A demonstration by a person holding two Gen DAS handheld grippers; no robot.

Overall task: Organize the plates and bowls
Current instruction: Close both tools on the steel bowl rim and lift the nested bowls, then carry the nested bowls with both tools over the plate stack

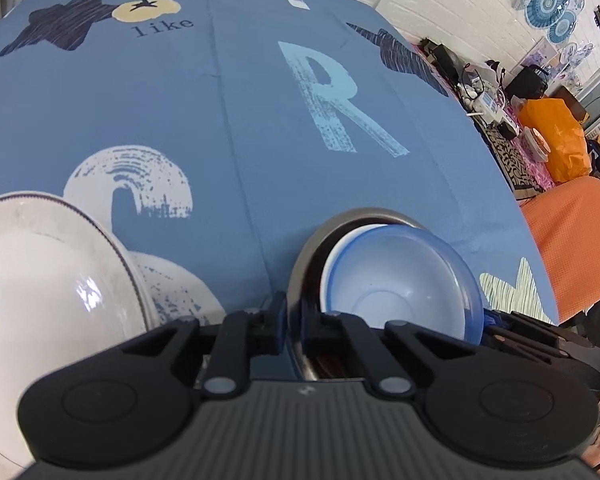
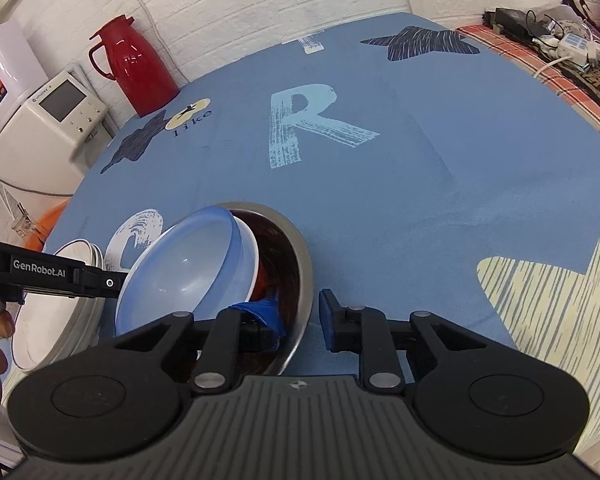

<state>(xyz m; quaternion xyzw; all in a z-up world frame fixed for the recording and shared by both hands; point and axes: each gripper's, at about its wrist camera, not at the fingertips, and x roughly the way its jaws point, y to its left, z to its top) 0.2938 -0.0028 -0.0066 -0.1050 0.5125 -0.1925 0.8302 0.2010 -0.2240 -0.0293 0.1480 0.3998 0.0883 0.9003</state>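
Two grippers are working the same bowl stack, near the front edge of the tabletop (image 1: 240,120) with its blue printed cloth.

Left wrist view first: the left gripper (image 1: 294,322) is clenched on the near rim of the round stainless steel bowl (image 1: 304,264), one finger outside the wall and one inside. Sitting tilted inside that steel bowl is the translucent blue plastic bowl (image 1: 400,276), with a white bowl rim (image 1: 332,260) peeking out just behind it. Off toward the left edge of the tabletop there's a white ceramic plate with a thin dark rim line (image 1: 52,280), resting apart from the stack.

Right wrist view: the right gripper (image 2: 302,322) is spread wide open and grasping nothing. Its left finger sits down inside the steel bowl (image 2: 300,256), and the right finger is outside it over the cloth. The blue plastic bowl (image 2: 180,268) leans up on its edge in there, the left gripper (image 2: 100,282) reaching in beside it. A red thermos jug (image 2: 134,68) stands at the far left corner.
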